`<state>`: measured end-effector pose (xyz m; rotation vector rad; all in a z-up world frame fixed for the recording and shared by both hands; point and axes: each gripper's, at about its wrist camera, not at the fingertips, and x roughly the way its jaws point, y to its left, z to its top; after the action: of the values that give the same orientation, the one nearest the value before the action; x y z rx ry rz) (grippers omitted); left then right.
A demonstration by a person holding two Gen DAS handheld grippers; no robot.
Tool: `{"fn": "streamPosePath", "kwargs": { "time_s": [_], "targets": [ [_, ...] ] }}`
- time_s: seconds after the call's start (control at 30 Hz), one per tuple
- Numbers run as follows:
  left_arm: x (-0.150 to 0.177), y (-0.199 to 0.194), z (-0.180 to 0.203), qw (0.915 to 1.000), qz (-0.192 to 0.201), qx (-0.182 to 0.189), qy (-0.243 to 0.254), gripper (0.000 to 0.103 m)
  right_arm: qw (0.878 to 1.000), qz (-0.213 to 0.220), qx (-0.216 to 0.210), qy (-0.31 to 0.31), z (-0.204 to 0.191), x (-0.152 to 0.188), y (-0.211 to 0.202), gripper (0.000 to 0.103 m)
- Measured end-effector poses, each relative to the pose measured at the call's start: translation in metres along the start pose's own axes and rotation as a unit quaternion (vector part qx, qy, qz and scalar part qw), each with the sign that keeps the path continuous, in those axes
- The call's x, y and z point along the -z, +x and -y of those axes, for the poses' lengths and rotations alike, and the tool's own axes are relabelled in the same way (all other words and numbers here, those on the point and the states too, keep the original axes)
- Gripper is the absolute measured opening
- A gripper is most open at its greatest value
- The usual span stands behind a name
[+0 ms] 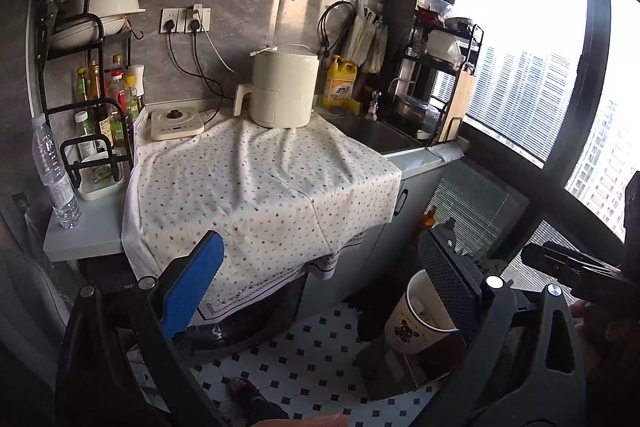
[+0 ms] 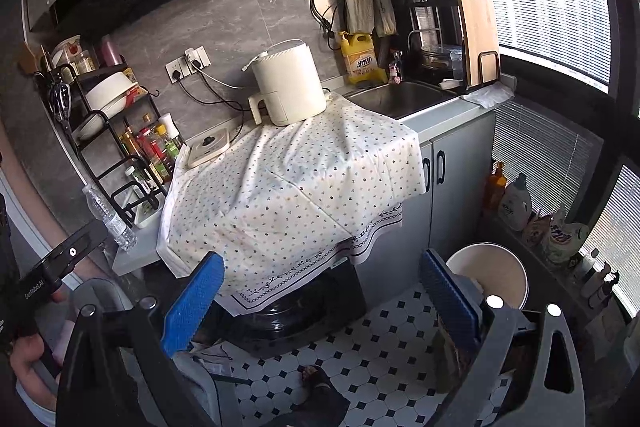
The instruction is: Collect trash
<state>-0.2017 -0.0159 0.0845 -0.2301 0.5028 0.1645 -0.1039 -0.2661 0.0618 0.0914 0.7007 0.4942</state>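
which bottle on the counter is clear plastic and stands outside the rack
The water bottle at the counter's left edge: clear plastic, white cap, alone in front of the black rack holding the sauce bottles.

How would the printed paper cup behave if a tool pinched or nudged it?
The paper cup looks thin-walled, so a firm pinch would probably crumple it. Tall, narrow-based and likely light, it may well tip over if nudged sideways.

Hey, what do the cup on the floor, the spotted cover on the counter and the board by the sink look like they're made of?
Cup: probably paper, matte white with a printed brown band and a thin rolled rim. Spotted cover: soft woven fabric, judging by its folds and drape over the counter edge. Board: pale wood or bamboo, with a visible grain and a cut handle hole.
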Motion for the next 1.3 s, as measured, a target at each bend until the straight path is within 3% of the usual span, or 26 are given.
{"fn": "streamPosePath", "kwargs": {
  "time_s": [1.3],
  "targets": [
    [-0.013,0.009,-0.008,0.9999,0.000,-0.013,-0.001,0.097,1.000,0.009,-0.002,0.004,0.000,-0.017,0.004,0.095]
  ]
}}
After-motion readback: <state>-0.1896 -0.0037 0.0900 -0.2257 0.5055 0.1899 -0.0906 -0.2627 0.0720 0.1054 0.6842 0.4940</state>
